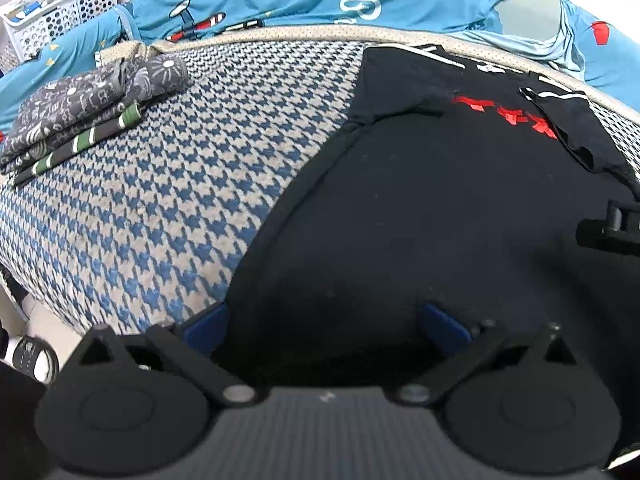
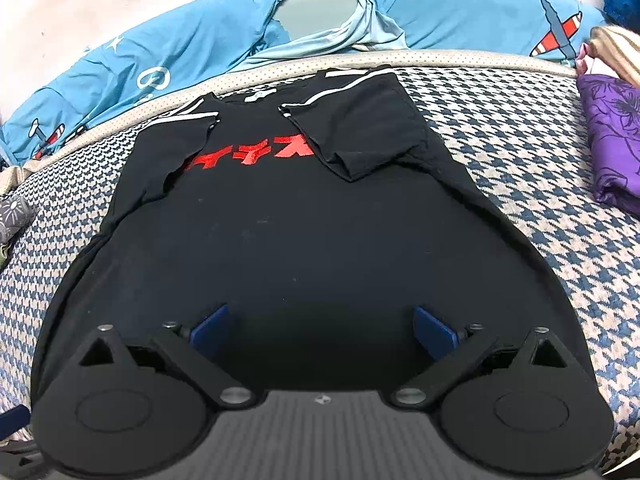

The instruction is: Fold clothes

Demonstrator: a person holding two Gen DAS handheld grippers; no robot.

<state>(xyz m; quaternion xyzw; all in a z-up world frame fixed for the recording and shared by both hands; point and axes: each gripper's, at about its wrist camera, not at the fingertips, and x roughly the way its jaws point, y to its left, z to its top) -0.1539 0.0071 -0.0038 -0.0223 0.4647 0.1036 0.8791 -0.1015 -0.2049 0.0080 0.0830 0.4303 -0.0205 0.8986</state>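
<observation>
A black T-shirt [image 2: 304, 220] with red lettering [image 2: 256, 156] lies flat on the houndstooth surface [image 2: 540, 184], both short sleeves folded inward over the chest. My right gripper [image 2: 322, 326] hovers open over the shirt's lower part, its blue pads [image 2: 434, 330] wide apart with nothing between them. In the left wrist view the same shirt [image 1: 440, 208] fills the right side. My left gripper [image 1: 326, 322] is open above the shirt's left hem edge. The right gripper's black body [image 1: 612, 228] shows at that view's right edge.
Folded grey patterned and green-striped clothes [image 1: 84, 116] are stacked at the far left. A purple garment [image 2: 612, 140] lies at the right. Blue airplane-print bedding [image 2: 160, 64] runs along the back, and a white perforated basket [image 1: 60, 12] stands behind the left corner.
</observation>
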